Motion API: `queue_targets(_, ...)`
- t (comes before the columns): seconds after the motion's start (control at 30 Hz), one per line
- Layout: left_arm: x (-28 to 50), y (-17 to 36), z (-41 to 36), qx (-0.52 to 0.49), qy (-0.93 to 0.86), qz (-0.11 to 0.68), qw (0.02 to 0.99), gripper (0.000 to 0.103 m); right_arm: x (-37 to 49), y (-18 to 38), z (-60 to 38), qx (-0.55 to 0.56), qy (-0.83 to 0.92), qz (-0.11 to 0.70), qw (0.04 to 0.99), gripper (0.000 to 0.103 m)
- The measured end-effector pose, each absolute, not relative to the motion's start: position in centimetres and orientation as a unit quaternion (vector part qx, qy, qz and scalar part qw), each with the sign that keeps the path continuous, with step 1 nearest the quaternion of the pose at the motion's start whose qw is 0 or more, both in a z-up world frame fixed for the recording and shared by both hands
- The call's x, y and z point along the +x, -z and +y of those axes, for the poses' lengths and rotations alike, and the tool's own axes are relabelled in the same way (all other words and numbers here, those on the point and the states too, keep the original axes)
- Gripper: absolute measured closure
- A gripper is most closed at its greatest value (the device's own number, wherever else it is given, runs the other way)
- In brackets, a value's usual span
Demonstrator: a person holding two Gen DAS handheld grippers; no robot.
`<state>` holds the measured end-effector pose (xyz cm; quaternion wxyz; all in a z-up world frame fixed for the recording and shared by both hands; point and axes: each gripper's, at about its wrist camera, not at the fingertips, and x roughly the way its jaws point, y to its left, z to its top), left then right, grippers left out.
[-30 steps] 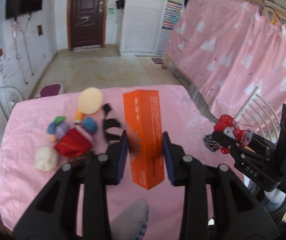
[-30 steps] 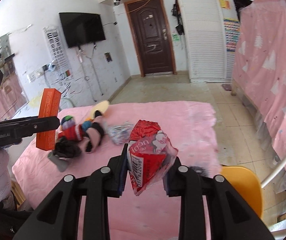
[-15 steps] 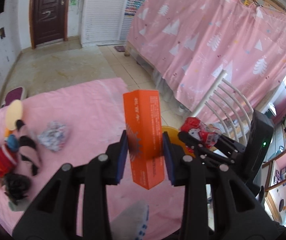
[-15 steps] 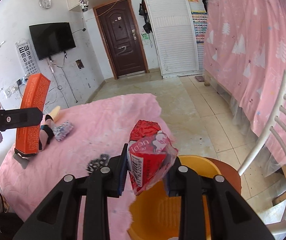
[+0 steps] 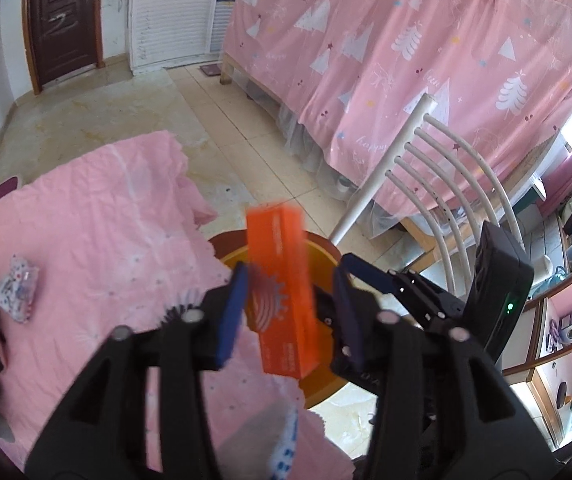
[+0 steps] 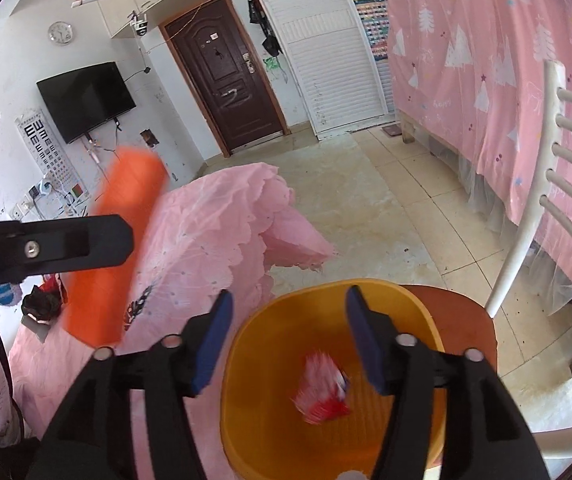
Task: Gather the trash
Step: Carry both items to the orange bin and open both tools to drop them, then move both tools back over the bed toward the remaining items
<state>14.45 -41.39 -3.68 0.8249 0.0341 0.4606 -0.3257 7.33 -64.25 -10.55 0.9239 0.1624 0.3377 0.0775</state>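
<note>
Both grippers open: left gripper drops box; keep it centered over bin, lower frame; right gripper empty.

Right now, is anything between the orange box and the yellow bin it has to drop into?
Nothing visible. The orange box sits between the open left gripper fingers, above the yellow bin. Inside lies only the red wrapper, below the open right gripper.

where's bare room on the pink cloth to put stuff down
The cloth is bare from its far corner down to the gripper fingers, right of the small patterned wrapper. The left edge past that wrapper is crowded with toys. The yellow bin holds only a red wrapper.
</note>
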Motion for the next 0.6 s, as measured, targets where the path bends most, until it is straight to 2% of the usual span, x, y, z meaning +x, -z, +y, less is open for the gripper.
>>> queue_targets(0.03, 14.4, 3.7, -41.6, 0.033, 0.328, 0.459, 0.825, 0.045, 7.2, 10.6, -64.6, 0.167, -0.073, 0.337, 0.924, 0.046)
queue_targets(0.07, 14.3, 3.6, -41.5, 0.034, 0.33, 0.458, 0.825, 0.043, 7.1, 10.7, -64.9, 0.17, -0.07, 0.336, 0.924, 0.046)
queue_targets(0.3, 14.0, 3.2, -39.6, 0.025, 0.329, 0.455, 0.827, 0.043, 6.9, 9.7, -65.1, 0.165, -0.055, 0.331, 0.928, 0.042)
queue_targets(0.6, 13.6, 1.1, -35.1, -0.008, 0.324, 0.436, 0.84, 0.041, 7.5, 6.8, -60.9, 0.124, -0.073, 0.324, 0.935, 0.038)
